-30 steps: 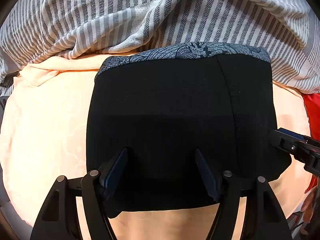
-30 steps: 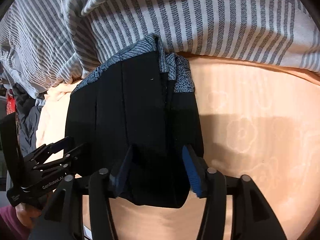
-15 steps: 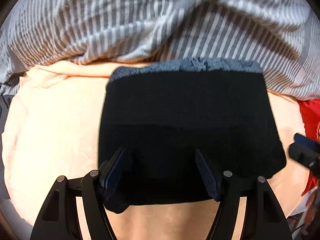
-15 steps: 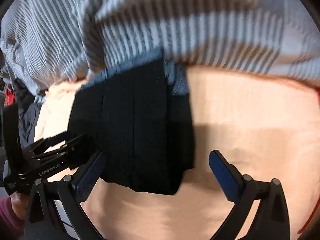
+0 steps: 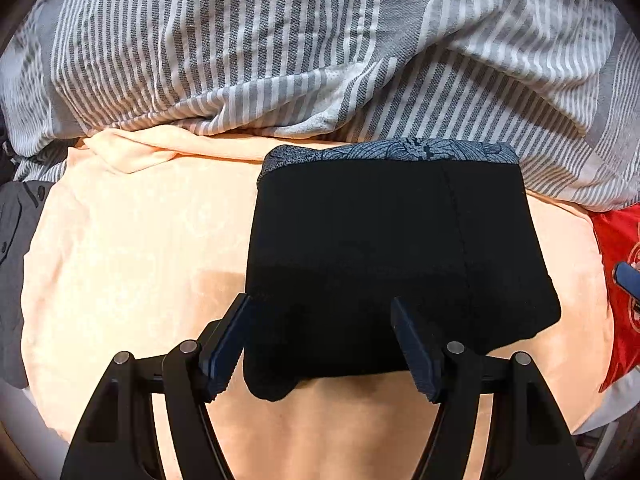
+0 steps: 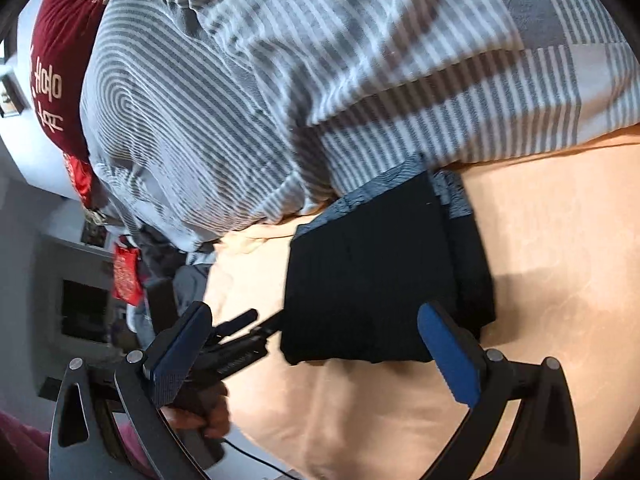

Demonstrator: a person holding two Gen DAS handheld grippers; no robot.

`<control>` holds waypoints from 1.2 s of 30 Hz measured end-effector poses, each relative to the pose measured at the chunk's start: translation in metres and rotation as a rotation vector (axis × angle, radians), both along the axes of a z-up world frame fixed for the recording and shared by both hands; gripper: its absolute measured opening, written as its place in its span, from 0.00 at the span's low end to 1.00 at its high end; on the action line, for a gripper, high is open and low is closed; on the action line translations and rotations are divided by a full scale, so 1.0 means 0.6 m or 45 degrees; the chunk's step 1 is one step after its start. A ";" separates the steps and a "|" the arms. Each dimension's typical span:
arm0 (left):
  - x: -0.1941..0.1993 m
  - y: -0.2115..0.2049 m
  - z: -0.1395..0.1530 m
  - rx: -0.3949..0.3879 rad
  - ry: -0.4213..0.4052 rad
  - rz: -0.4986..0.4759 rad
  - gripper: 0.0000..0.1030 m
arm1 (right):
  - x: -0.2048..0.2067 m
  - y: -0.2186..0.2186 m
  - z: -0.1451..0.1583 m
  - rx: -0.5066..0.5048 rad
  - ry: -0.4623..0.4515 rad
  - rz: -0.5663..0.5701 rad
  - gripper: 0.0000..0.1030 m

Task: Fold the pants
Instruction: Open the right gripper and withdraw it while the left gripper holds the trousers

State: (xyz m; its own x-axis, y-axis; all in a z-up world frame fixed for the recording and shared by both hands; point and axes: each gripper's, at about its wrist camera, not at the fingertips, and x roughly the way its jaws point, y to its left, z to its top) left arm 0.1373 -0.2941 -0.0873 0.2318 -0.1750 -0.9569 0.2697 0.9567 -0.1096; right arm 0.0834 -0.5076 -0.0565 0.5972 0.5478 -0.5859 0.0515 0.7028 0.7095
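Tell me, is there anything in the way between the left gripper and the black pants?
No, nothing visible. The left gripper sits right at the near edge of the folded pants on the peach sheet, jaws open around the cloth. The striped blanket lies behind the pants, not between.

The whole right wrist view is smeared by motion blur, so the striped duvet (image 6: 320, 80) and the writing on the red cushion (image 6: 52, 80) are soft. The left tool (image 6: 256, 324) is half hidden there behind a blue pad. In the left wrist view, only 1 tip of the right tool (image 5: 629, 277) shows at the edge.
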 end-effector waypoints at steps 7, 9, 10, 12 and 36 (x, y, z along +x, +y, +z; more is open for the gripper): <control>-0.008 -0.005 0.005 -0.009 -0.005 -0.002 0.69 | -0.017 0.010 0.035 0.091 -0.051 0.025 1.00; -0.007 -0.003 0.007 -0.011 -0.005 0.001 0.69 | -0.022 0.009 0.044 0.092 -0.068 0.024 1.00; -0.007 -0.002 0.007 -0.011 -0.004 0.003 0.69 | -0.021 0.010 0.045 0.102 -0.076 0.031 1.00; -0.007 0.001 0.007 -0.009 0.000 0.007 0.69 | -0.020 0.011 0.046 0.120 -0.079 0.036 1.00; -0.019 0.013 0.009 -0.016 0.005 0.021 0.69 | -0.007 0.024 0.069 0.594 -0.164 0.148 1.00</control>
